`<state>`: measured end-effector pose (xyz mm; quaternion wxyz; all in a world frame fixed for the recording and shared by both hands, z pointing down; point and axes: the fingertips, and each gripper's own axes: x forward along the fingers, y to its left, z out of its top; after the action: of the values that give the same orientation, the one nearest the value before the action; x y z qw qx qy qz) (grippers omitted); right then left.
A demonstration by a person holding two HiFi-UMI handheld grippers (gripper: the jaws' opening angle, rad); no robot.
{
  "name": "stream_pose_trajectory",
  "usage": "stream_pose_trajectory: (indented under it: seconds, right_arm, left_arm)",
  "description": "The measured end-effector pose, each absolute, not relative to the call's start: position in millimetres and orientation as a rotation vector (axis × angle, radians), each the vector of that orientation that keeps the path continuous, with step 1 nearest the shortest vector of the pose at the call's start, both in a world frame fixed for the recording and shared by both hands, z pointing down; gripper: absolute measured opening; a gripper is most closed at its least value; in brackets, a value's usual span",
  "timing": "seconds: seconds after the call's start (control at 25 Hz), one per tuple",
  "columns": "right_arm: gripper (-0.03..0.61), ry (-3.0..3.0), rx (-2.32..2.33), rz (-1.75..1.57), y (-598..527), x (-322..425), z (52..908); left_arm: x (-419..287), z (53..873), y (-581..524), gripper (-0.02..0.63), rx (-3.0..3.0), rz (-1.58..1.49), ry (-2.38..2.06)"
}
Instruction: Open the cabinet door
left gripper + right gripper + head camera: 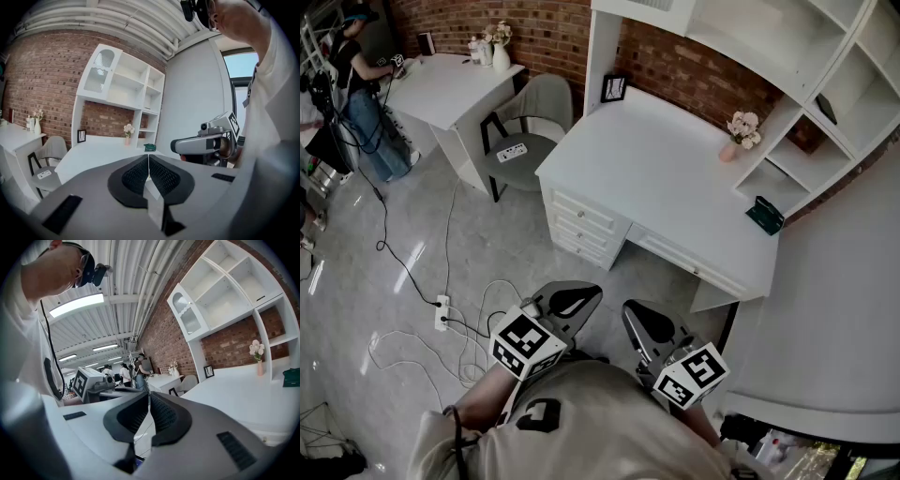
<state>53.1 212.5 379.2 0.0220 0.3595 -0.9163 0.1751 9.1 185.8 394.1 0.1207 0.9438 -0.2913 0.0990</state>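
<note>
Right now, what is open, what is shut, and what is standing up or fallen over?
left hand-held gripper: shut, nothing in it
right hand-held gripper: shut, nothing in it
cabinet door: shut
desk drawers: all pushed in
flower vase: upright on the desk
picture frame: standing up

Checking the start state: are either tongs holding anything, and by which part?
Nothing is held: the left tongs and the right tongs are both shut and empty.
</note>
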Motion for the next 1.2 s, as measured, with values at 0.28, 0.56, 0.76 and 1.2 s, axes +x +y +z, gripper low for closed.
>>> stream_pose_trajectory:
  seconds: [0.28, 0.56, 0.76, 1.2]
  right_arm:
    - [0.037, -2.832, 1.132, 0.553, 214, 47, 380]
    - [0.038, -2.866, 1.125, 0.552, 210, 47, 377]
    - [0.038, -2.830, 1.127, 0.560, 214, 53, 385]
    - [0.038, -2.838, 1.141, 0.611, 222, 80, 385]
  left_arm:
    - [-3, 397, 191, 0.018, 2.758, 0.301, -0.859]
    - [-3, 393, 189, 0.018, 2.769, 0.310, -0.890]
    - [-8, 390, 185, 0.018, 2.765, 0.313, -0.925]
    - [16, 386, 196, 0.018, 2.779, 0.332, -0.917]
